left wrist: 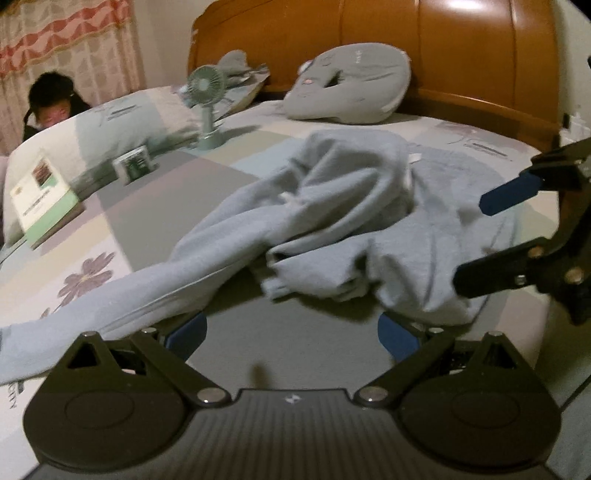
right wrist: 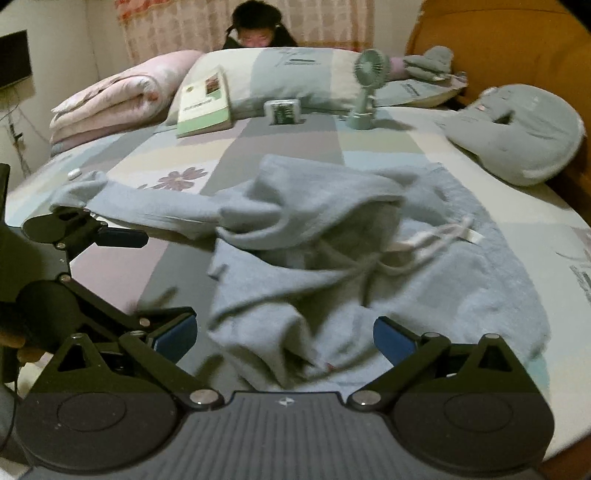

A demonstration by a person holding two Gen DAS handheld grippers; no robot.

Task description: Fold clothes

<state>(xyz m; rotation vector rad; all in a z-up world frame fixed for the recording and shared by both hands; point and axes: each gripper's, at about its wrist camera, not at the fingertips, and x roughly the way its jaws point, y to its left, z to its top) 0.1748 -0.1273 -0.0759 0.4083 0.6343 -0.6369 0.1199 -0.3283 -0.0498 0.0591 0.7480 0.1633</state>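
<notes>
A light blue hoodie (left wrist: 332, 206) lies crumpled on the bed, one sleeve (left wrist: 110, 306) stretched out to the left and its white drawstring (right wrist: 436, 236) showing. My left gripper (left wrist: 291, 334) is open at the near edge of the cloth, and its blue pads (left wrist: 188, 332) grip nothing. My right gripper (right wrist: 284, 336) stands wide open over a bunched fold of the hoodie (right wrist: 295, 277); cloth lies between the pads (right wrist: 393, 338) without being pinched. Each gripper shows in the other's view: the right gripper (left wrist: 476, 242) at the hoodie's right side, the left gripper (right wrist: 162, 277) at the left.
The patchwork bedsheet (right wrist: 295, 136) carries a small green fan (right wrist: 365, 92), a book (right wrist: 205, 107), a small box (right wrist: 284, 110), a grey plush cushion (right wrist: 517, 136) and a folded pink quilt (right wrist: 110, 99). A wooden headboard (left wrist: 443, 48) backs the bed. A person (right wrist: 255, 29) sits behind the pillows.
</notes>
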